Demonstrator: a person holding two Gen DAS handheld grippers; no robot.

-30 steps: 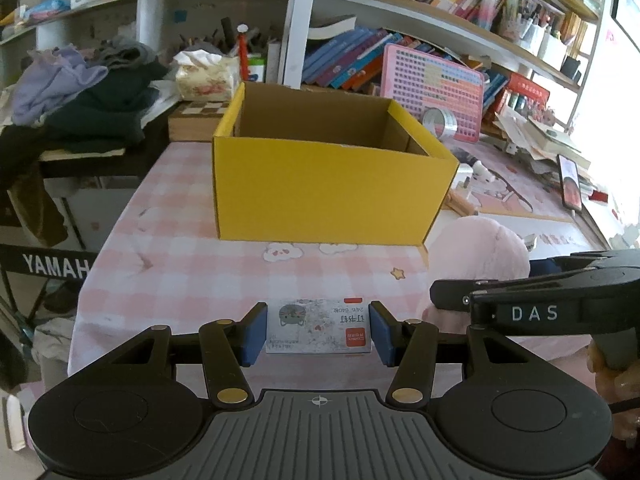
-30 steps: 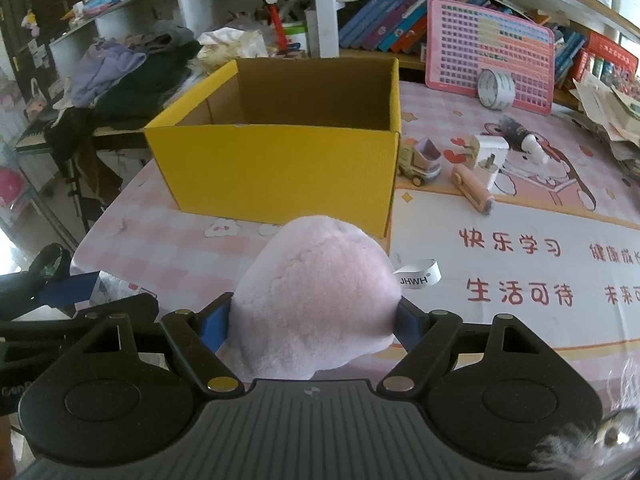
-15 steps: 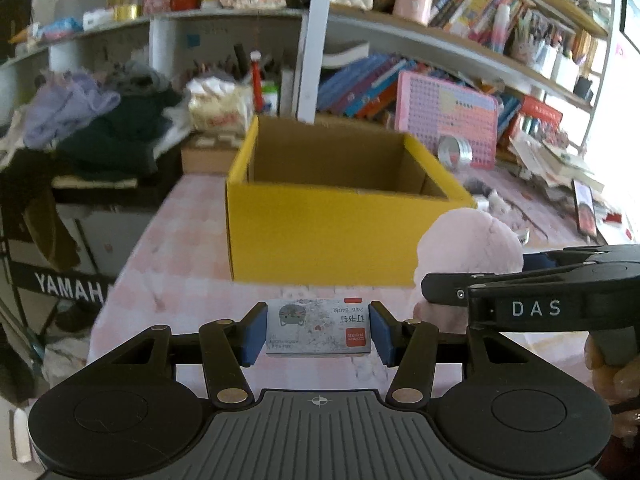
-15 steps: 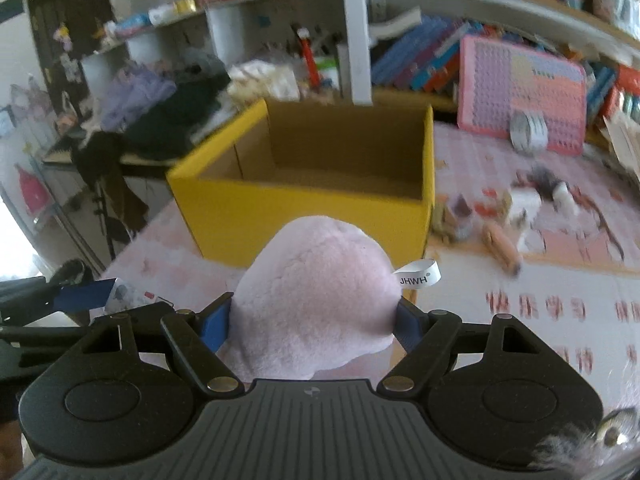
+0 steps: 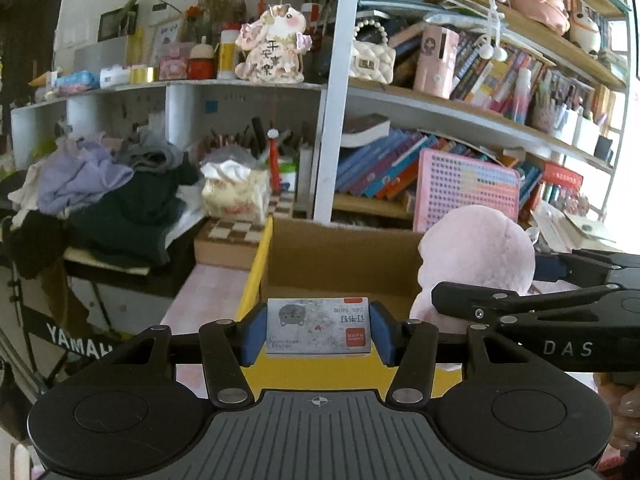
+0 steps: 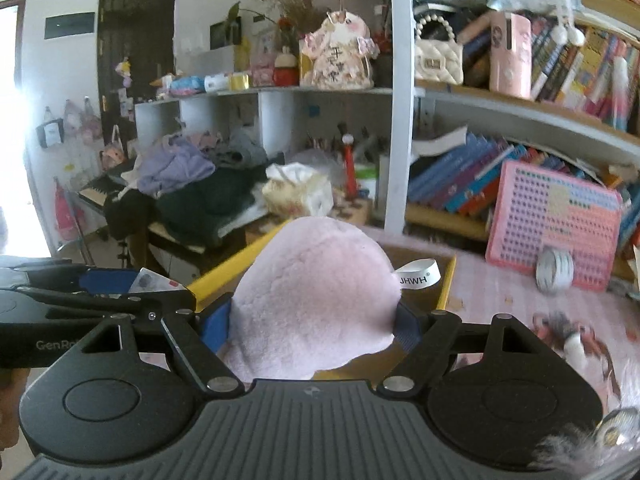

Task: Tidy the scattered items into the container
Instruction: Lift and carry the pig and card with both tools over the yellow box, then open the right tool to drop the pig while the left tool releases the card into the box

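Left gripper (image 5: pixel 318 328) clamped on a small staple box (image 5: pixel 317 326) — cat drawing, red square, "24/6" readable upside down, rest too small to make out. Right gripper (image 6: pixel 314 318) squeezing a pink plush (image 6: pixel 316 300), white tag reading "JHWH" (image 6: pixel 418 276) poking out the side. Both held side by side, tilted slightly down, right over the near edge of the yellow box (image 5: pixel 256 272) — cardboard inside mostly blocked by the plush. "DAS" on the right gripper's side, "GenRo..." cut off on the left one. "YAMAHA" partly cropped on a stand (image 5: pixel 76 342), probably a keyboard's. Table (image 6: pixel 500 292) on the right blurry.
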